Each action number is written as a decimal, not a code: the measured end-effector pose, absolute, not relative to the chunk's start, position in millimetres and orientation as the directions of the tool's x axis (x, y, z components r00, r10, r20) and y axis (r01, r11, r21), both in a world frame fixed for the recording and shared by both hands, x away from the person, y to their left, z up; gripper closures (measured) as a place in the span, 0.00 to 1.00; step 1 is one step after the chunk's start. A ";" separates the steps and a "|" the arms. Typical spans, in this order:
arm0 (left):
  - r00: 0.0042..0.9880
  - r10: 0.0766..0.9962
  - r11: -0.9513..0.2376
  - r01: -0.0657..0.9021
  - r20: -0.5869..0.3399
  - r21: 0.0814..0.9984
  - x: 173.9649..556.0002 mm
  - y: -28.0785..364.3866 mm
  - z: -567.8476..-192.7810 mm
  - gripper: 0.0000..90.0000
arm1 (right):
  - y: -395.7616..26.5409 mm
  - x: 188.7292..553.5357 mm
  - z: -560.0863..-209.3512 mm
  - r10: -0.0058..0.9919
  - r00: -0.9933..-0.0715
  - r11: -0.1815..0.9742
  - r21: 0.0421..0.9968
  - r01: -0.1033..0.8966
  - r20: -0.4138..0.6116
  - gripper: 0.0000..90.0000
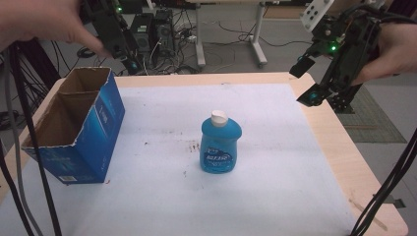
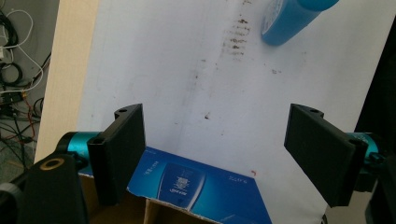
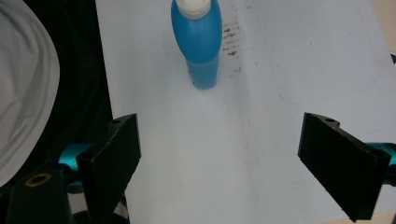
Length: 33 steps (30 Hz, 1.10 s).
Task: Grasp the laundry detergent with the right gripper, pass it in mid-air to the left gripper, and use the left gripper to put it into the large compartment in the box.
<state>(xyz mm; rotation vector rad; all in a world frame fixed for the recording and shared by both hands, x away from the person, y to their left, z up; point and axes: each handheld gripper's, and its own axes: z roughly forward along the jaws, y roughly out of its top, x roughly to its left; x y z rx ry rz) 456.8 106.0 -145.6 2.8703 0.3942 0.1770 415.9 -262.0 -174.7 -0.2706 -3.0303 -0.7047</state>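
Bottle (image 1: pixel 221 143) and box (image 1: pixel 78 129) on the table (image 1: pixel 324 128)
Left gripper (image 2: pixel 215 149) and right gripper (image 3: pixel 219 163) both gape wide, holding nothing.

A: What's below the left hand-held gripper (image 2: pixel 215 154)?
B: Its jaws stand wide apart over the open blue box (image 2: pixel 196 191).
A: And farther off?
B: A blue bottle (image 2: pixel 292 21) stands on the white-covered desk (image 2: pixel 154 56), beside brown stains (image 2: pixel 236 37).

Both claws are raised with jaws spread wide, gripping nothing. The left claw (image 2: pixel 215 144) hangs above the table's (image 1: pixel 324 128) far-left corner; the right claw (image 1: pixel 305 81), hand-held, hovers over its far-right corner.
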 end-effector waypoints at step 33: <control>0.953 0.289 -0.931 0.259 0.089 0.257 451.9 108.1 -143.7 0.23 | -222.6 423.9 -283.3 0.135 -0.983 0.831 0.526 0.181 0.126 0.14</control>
